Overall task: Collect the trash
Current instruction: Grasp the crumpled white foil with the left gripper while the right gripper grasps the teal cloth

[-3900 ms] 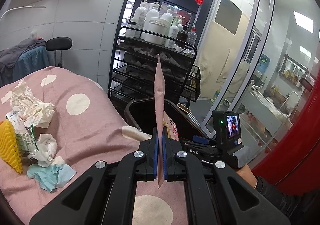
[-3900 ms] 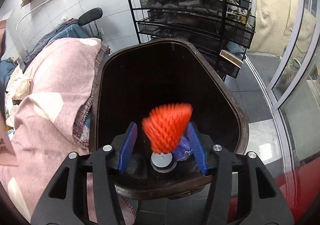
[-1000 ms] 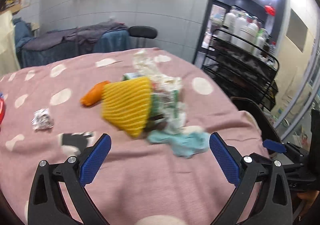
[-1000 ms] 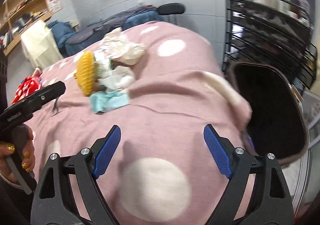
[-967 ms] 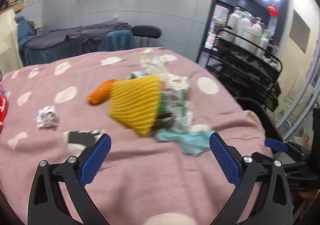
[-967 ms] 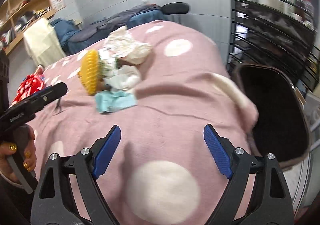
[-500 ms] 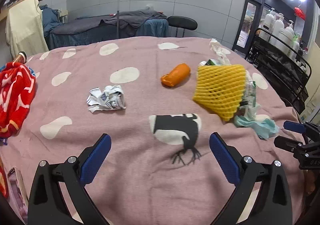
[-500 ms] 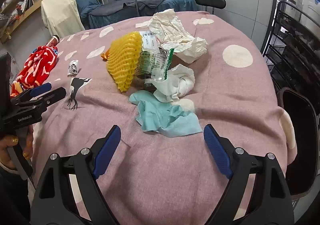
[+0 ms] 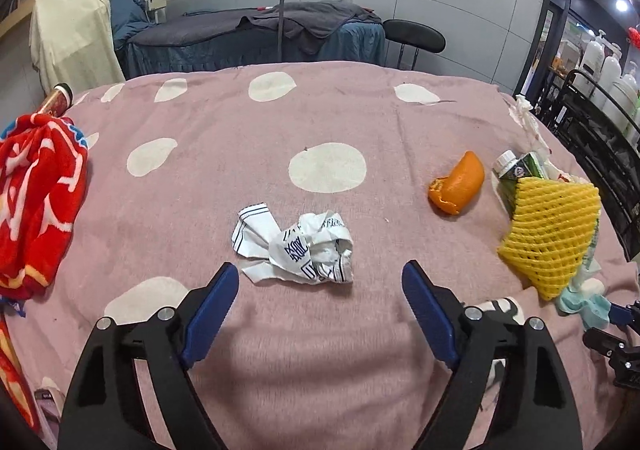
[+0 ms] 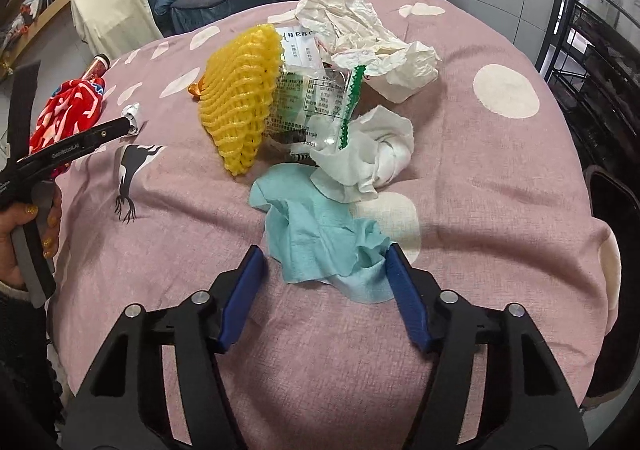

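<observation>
Crumpled paper (image 9: 296, 248) just ahead of closing left gripper (image 9: 320, 290), untouched

Bed: pink polka-dot blanket (image 9: 320, 122) covers it; all the trash lies on top.
Left tool (image 9: 320, 282): crumpled white printed paper (image 9: 294, 248) just ahead, between its closing jaws, untouched.
Right of paper: orange peel (image 9: 456, 184), then yellow foam fruit net (image 9: 550, 230).
Far left: red patterned cloth (image 9: 36, 202).
Right tool (image 10: 322, 270): teal crumpled wipe (image 10: 320, 234) between its closing jaws.
Behind wipe: white crumpled tissue (image 10: 376, 154), clear printed wrapper (image 10: 316, 106).
</observation>
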{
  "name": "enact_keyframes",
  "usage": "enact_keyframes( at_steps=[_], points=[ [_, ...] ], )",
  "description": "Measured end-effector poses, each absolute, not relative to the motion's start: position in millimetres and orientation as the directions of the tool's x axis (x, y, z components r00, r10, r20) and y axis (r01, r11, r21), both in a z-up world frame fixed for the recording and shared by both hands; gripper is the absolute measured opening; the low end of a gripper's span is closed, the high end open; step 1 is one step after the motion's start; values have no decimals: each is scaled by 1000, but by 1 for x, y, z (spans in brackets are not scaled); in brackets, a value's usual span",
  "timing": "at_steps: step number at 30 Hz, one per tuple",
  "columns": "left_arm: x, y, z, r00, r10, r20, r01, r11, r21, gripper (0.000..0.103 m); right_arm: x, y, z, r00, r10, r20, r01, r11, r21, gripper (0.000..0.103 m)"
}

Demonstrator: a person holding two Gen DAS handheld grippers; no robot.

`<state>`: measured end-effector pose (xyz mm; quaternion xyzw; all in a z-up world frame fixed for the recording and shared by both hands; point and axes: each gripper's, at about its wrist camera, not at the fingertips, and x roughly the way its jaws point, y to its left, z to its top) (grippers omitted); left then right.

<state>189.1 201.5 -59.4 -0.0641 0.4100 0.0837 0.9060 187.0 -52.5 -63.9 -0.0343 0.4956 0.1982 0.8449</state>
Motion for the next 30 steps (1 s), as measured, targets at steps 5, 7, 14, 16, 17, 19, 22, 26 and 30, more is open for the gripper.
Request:
enact_keyframes(
  at_steps=[5,7,14,16,17,19,22,26,30],
  points=[
    [204,209,-70,620,116,-776,-225,974,-34,56,188,-60,-65,429,308,-849,-352,923,157,35],
    [205,210,-74,611,112,-784,-232,972,-42,46,187,-61,-65,430,311,-848,-355,922,158,28],
    [187,204,-68,646,104,-756,-235,970,-67,35,178,-66,-61,455,328,-828,-361,918,165,8],
    [179,202,-64,659,100,-745,-233,970,-75,35,174,-68,-59,467,332,-820,-358,919,168,6],
    [176,201,-62,666,99,-739,-231,970,-78,34,172,-69,-57,474,336,-814,-358,918,171,5],
    [168,197,-57,686,95,-721,-226,970,-87,34,167,-71,-54,484,340,-806,-357,918,173,5],
    [156,189,-51,706,83,-703,-213,972,-100,34,158,-74,-47,503,350,-790,-361,916,175,5],
    [141,178,-40,739,62,-671,-195,973,-125,34,146,-79,-37,520,374,-768,-370,909,192,5],
    [128,163,-30,766,36,-642,-163,977,-139,34,133,-88,-25,540,393,-744,-366,906,212,5]
  ],
)
